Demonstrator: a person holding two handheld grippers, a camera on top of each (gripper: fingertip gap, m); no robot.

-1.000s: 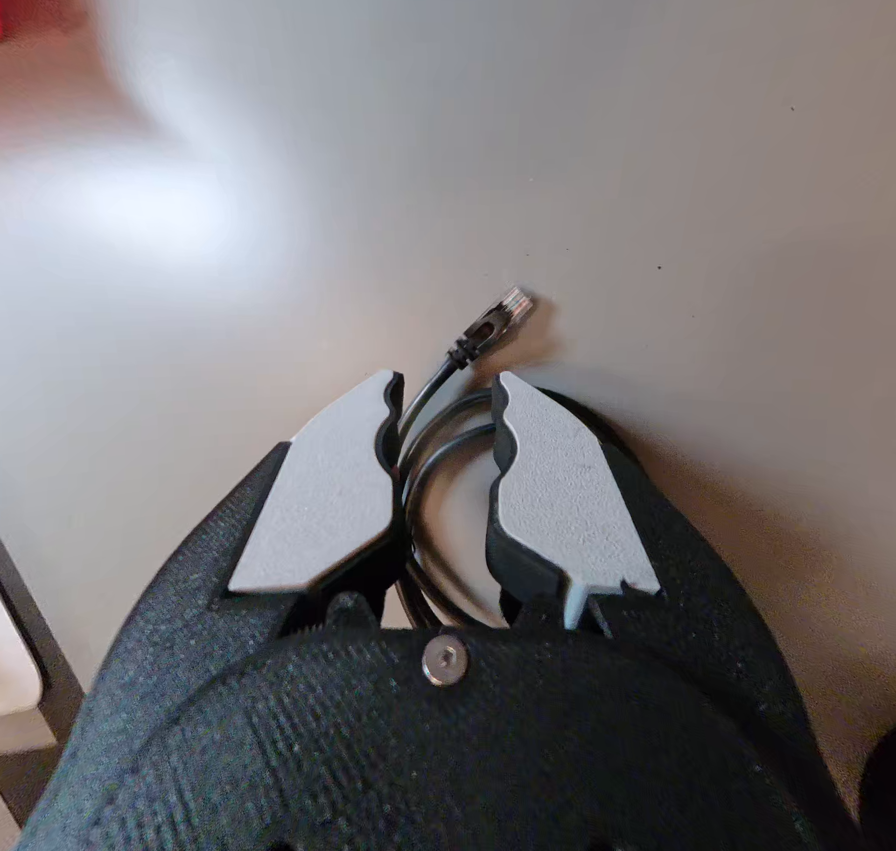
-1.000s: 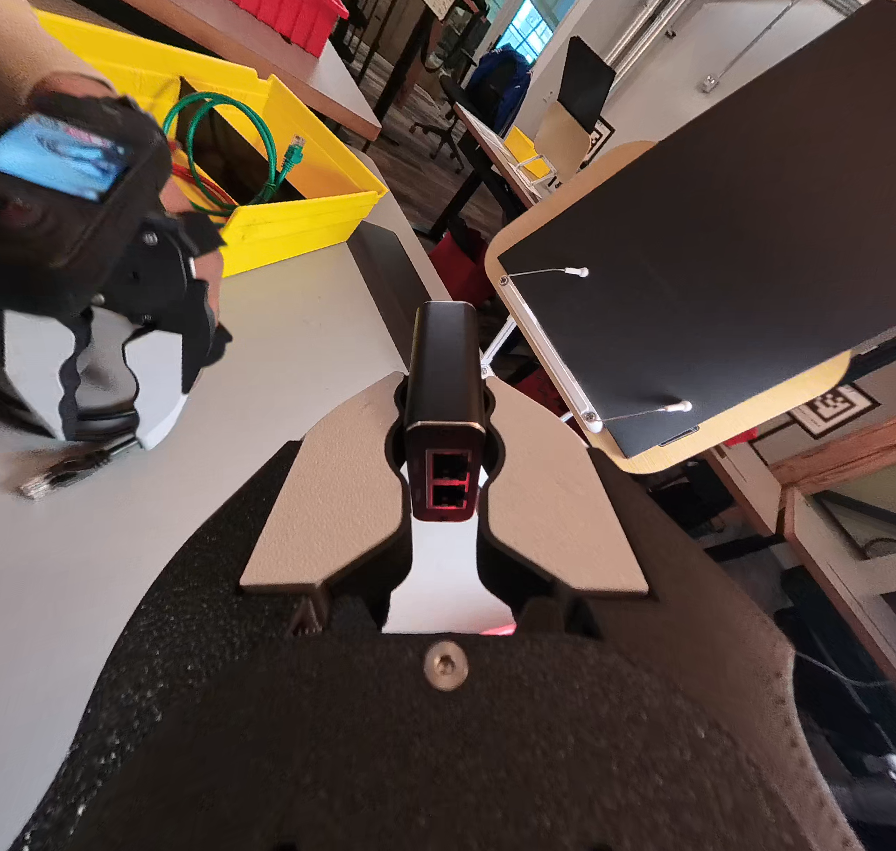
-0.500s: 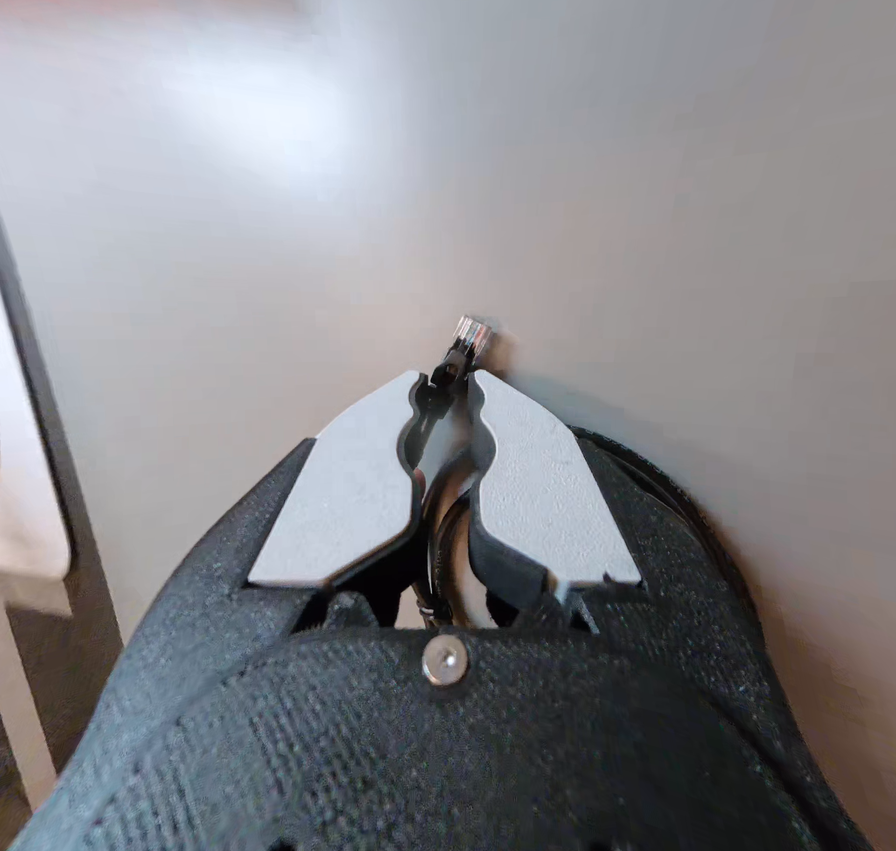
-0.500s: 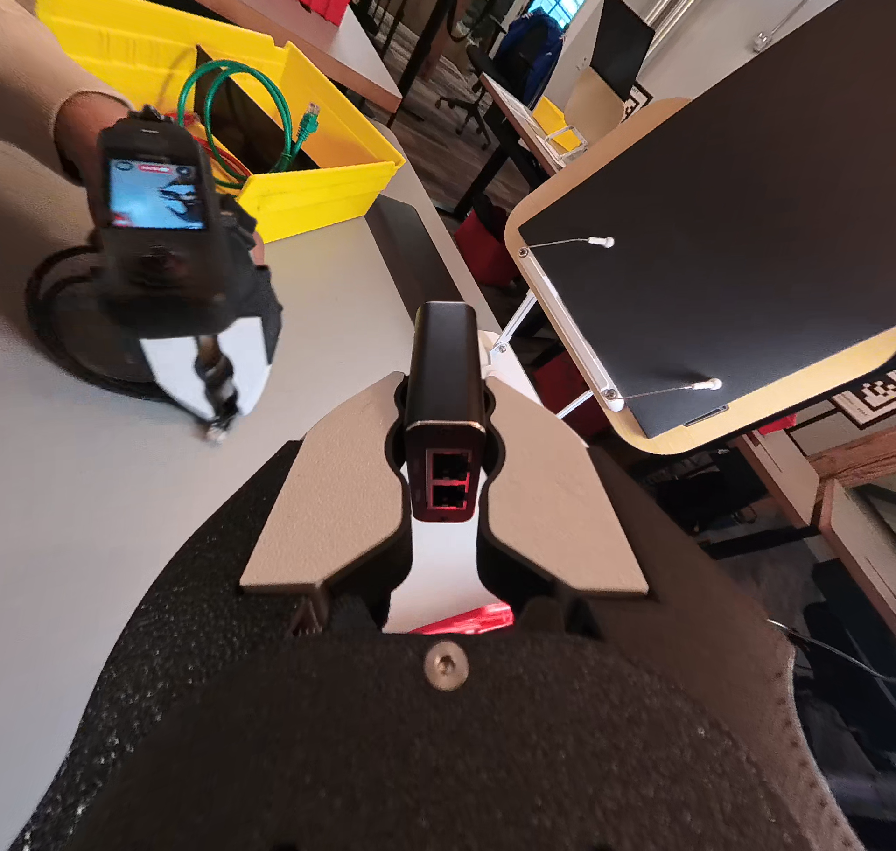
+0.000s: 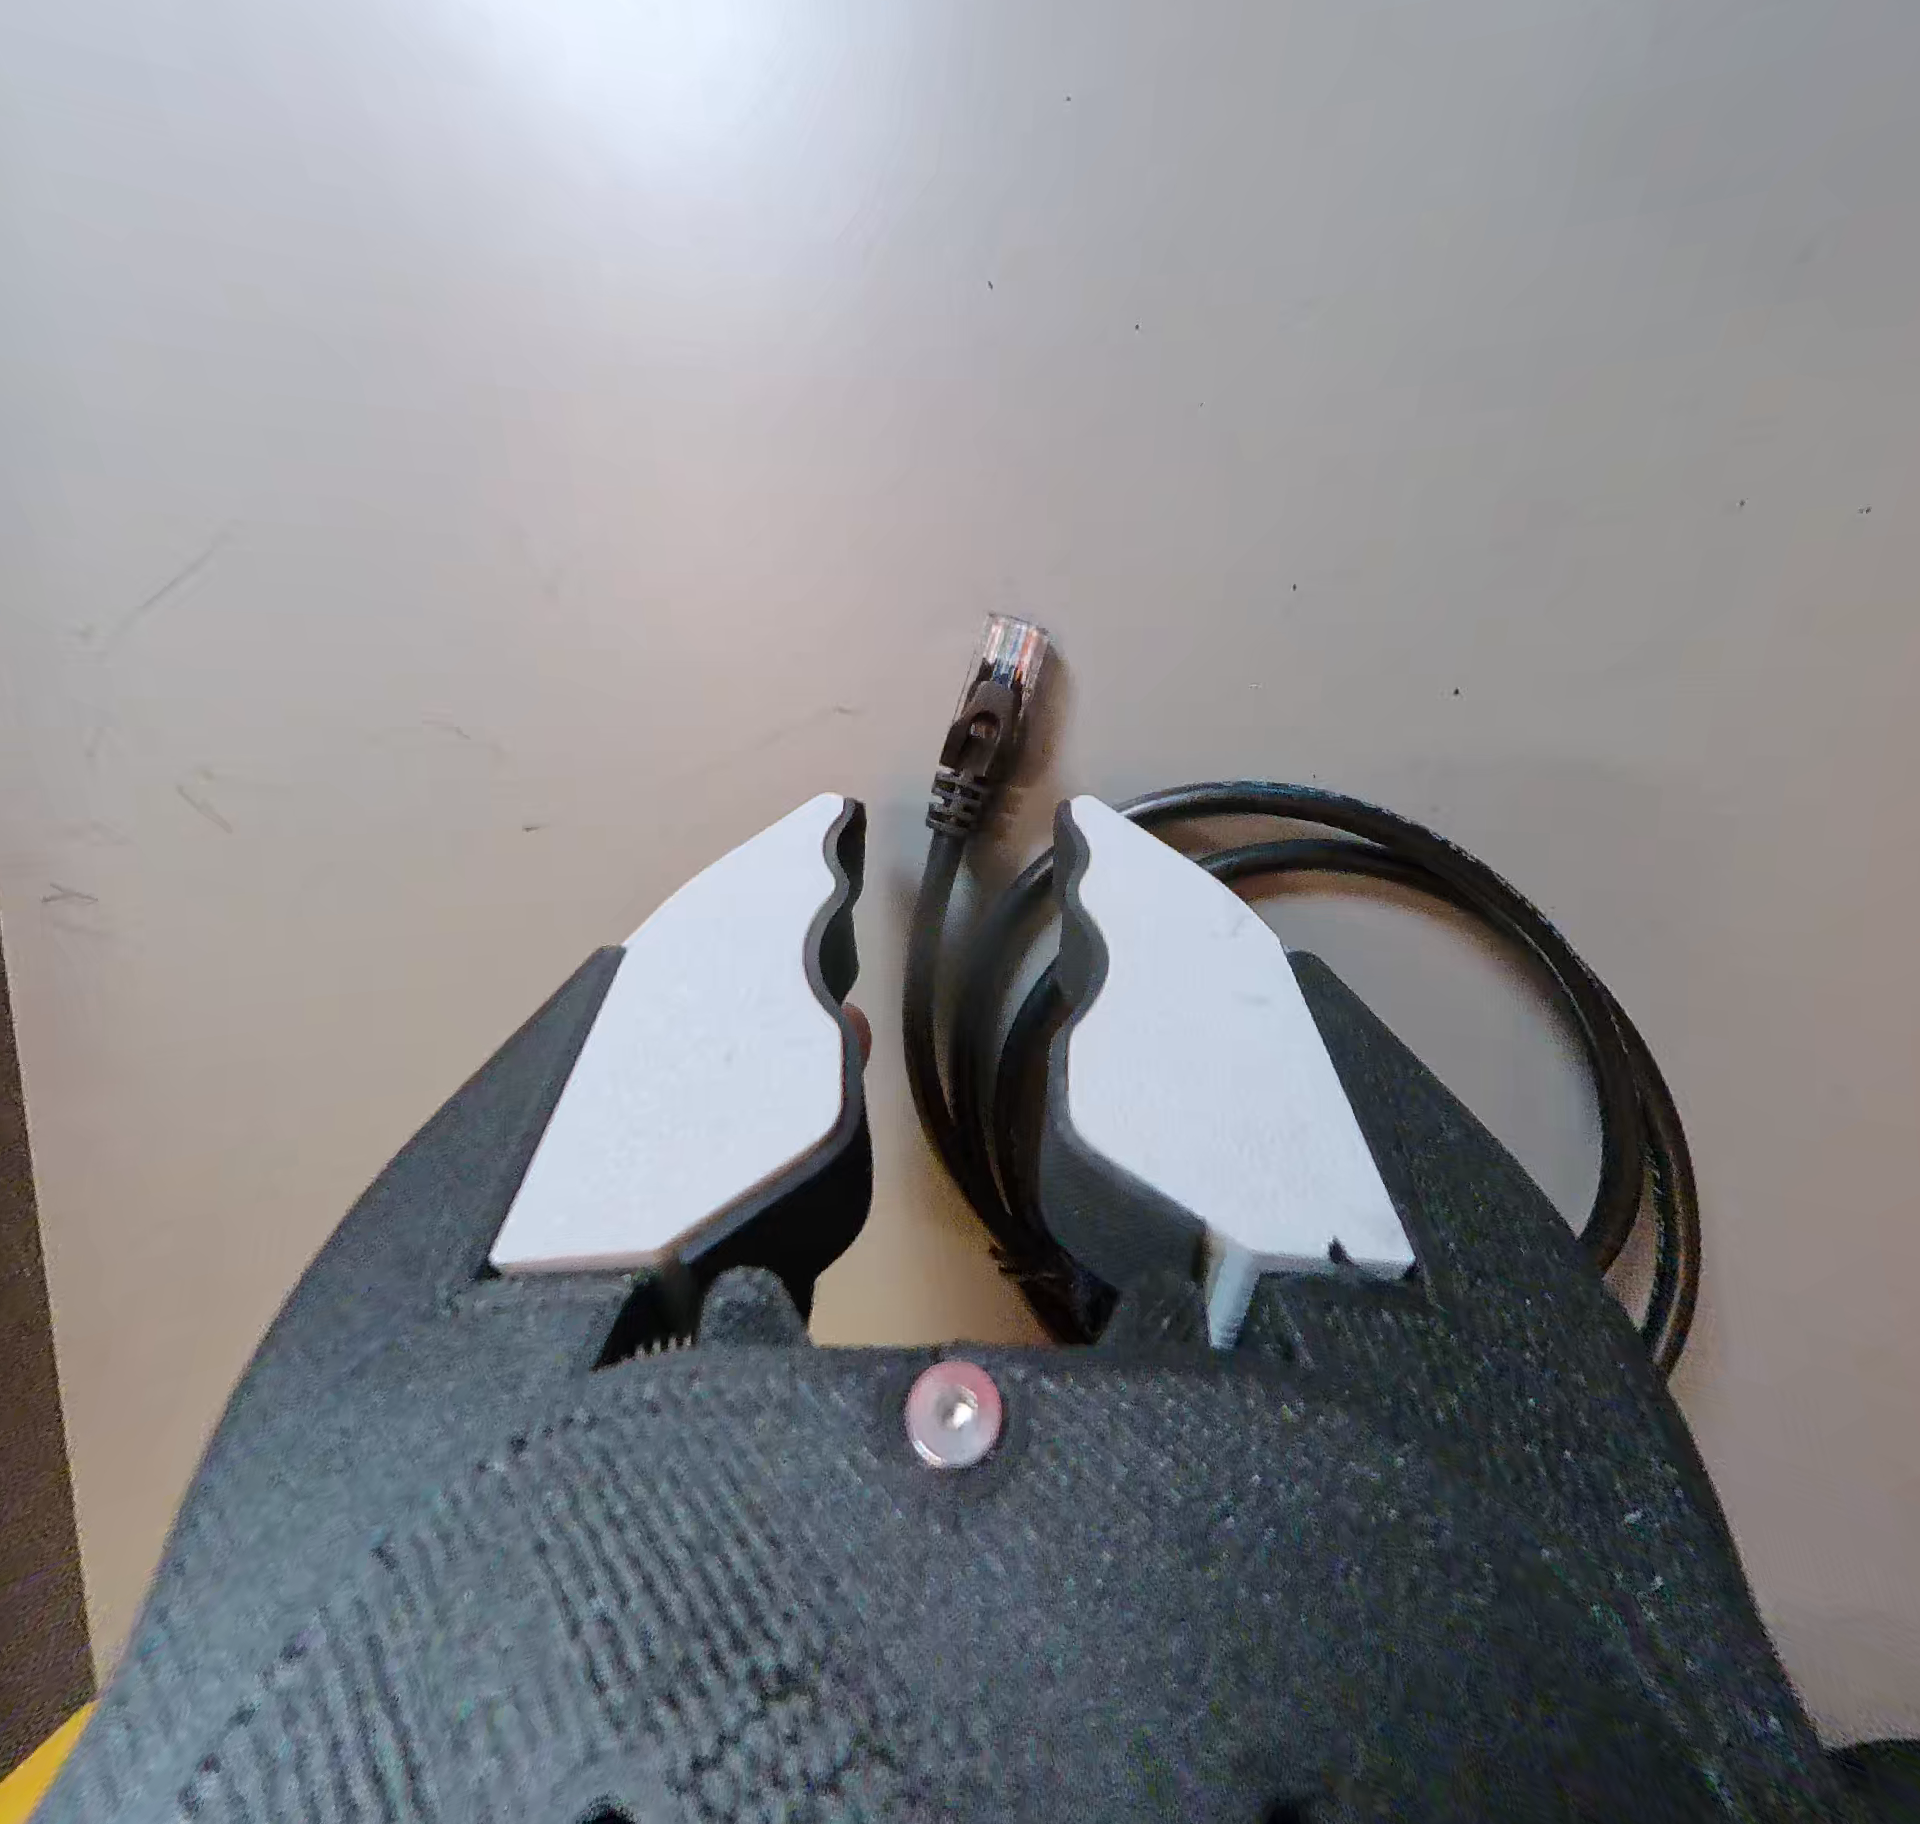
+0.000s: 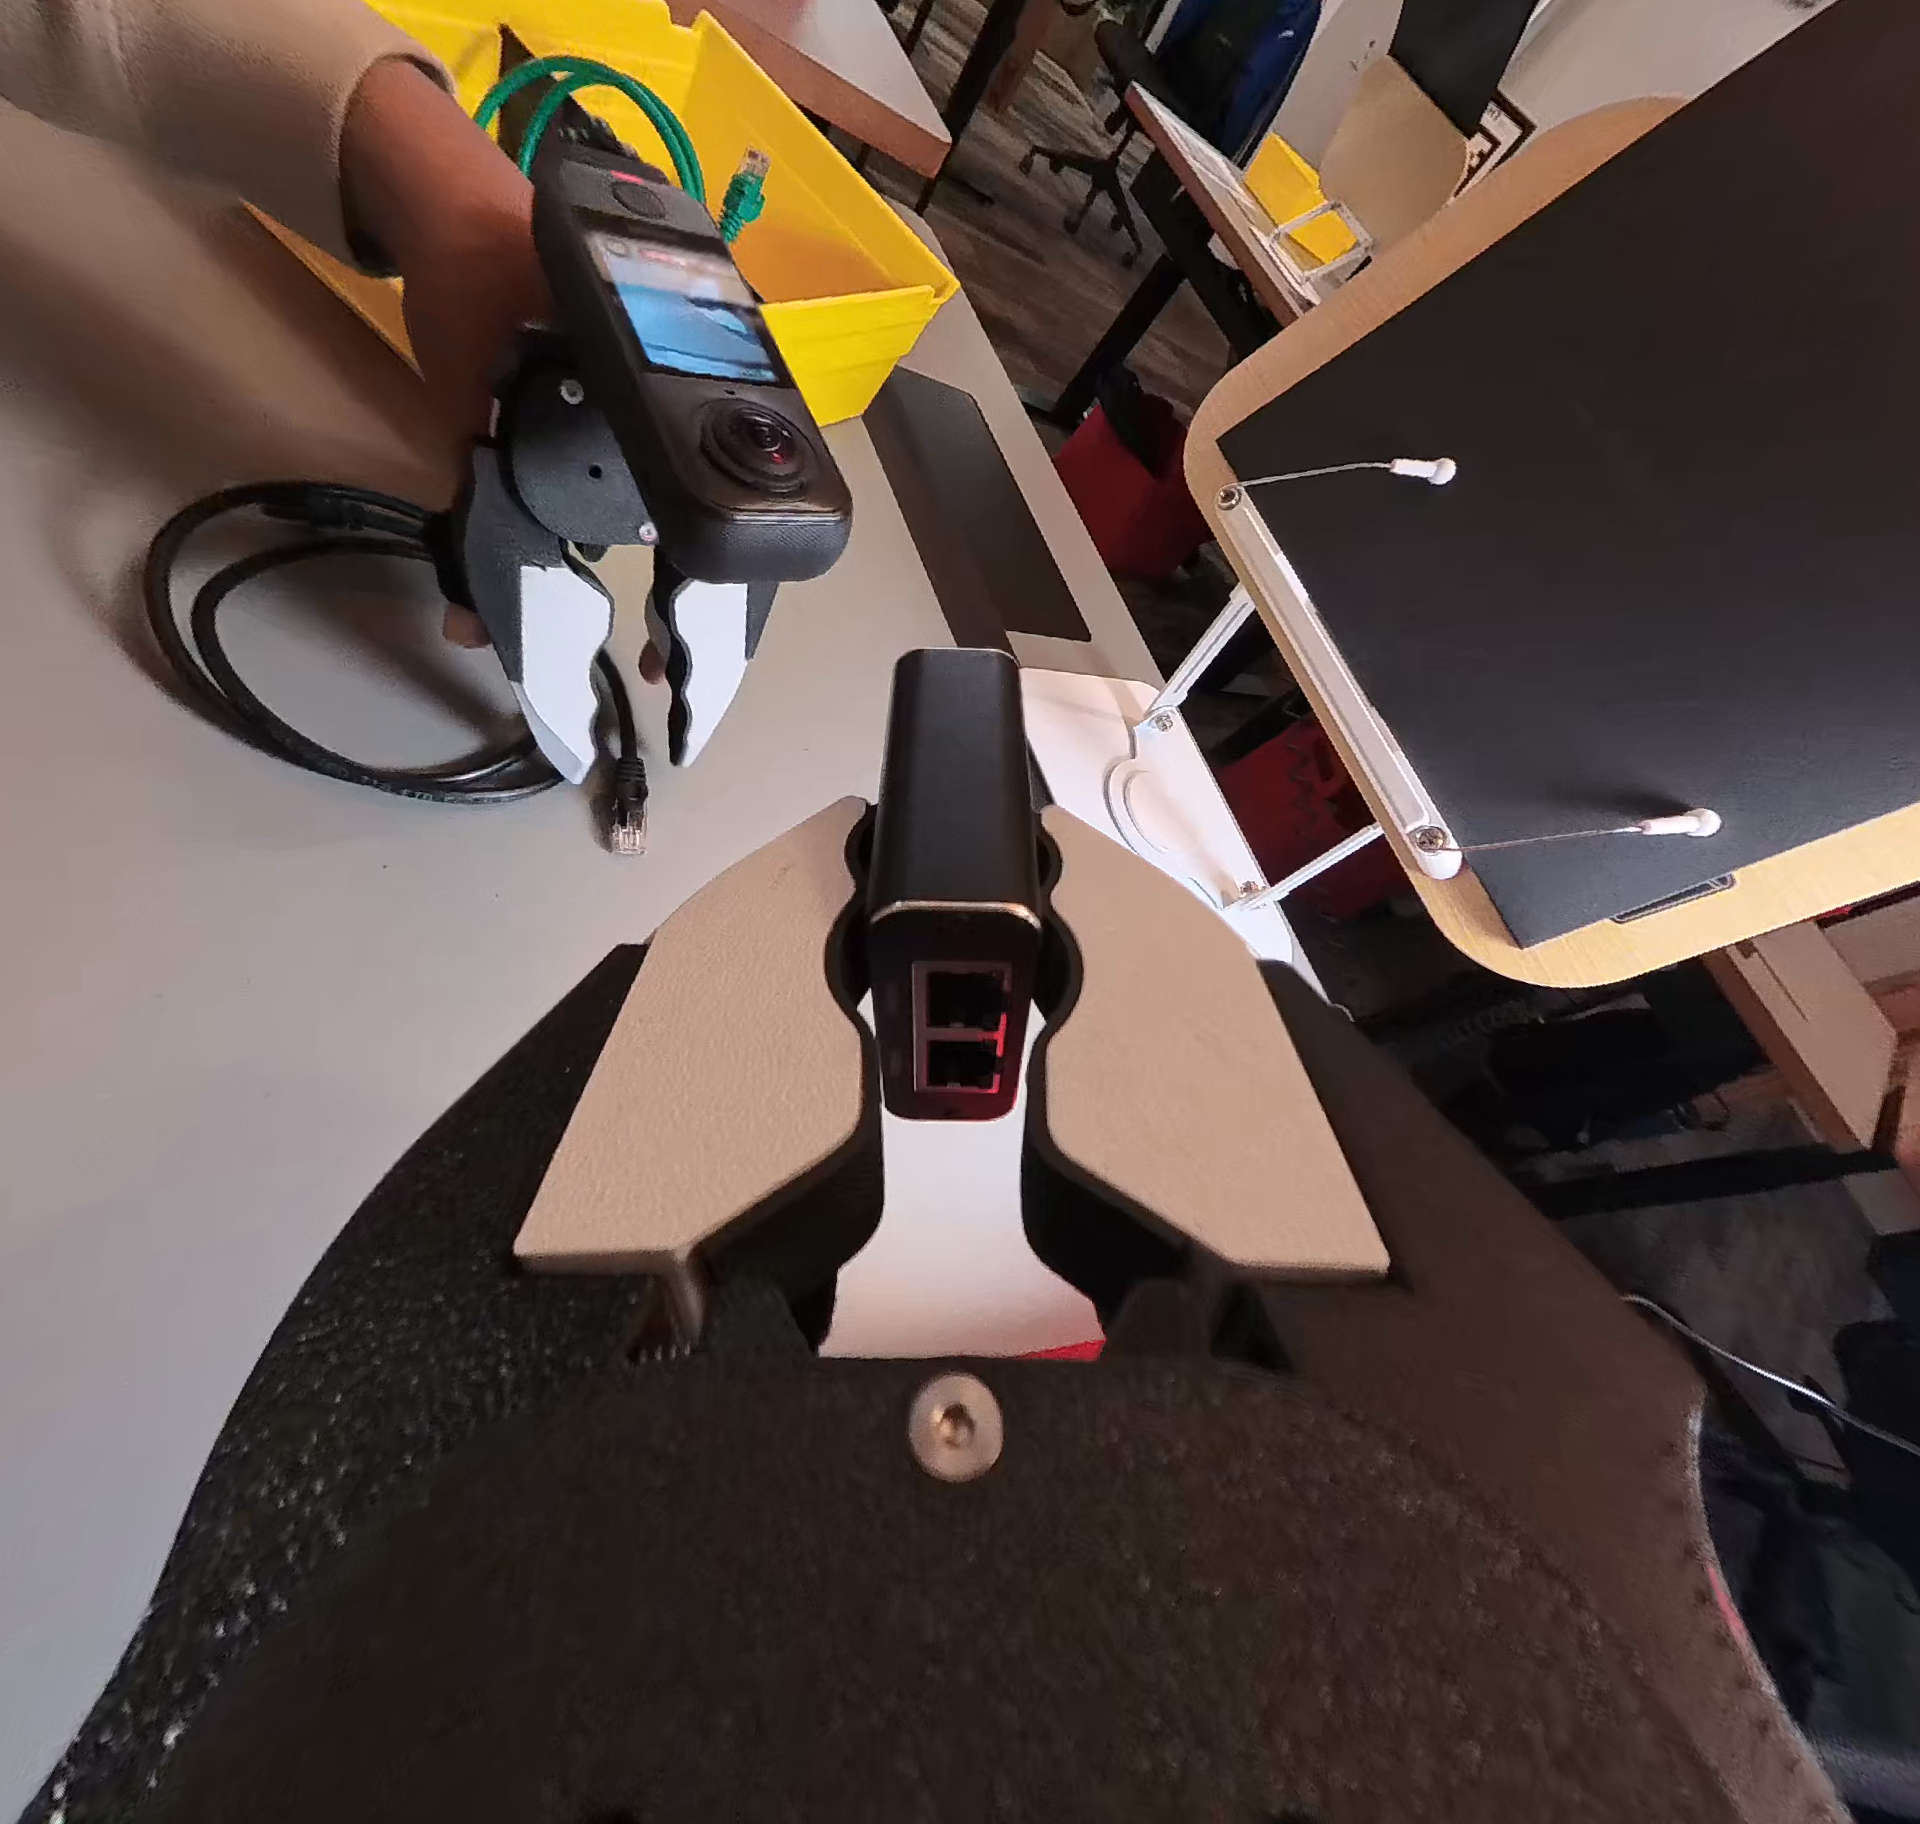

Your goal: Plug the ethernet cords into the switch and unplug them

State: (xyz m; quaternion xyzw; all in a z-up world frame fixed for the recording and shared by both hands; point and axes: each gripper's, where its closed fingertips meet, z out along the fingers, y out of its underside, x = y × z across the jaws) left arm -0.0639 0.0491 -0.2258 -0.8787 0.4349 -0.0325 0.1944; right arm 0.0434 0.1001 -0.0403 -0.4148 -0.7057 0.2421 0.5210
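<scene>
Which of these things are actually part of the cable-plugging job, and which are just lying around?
Part of the job:
black ethernet cord
black switch
left tool
right tool

Just lying about:
yellow bin
green cable
black board

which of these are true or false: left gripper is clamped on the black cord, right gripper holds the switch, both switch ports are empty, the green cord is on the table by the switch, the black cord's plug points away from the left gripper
1. The left gripper is clamped on the black cord. False: its jaws stand open, and the cord runs between them untouched.
2. The right gripper holds the switch. True.
3. Both switch ports are empty. True.
4. The green cord lies on the table by the switch. False: it sits in the yellow bin.
5. The black cord's plug points away from the left gripper. True.
</scene>
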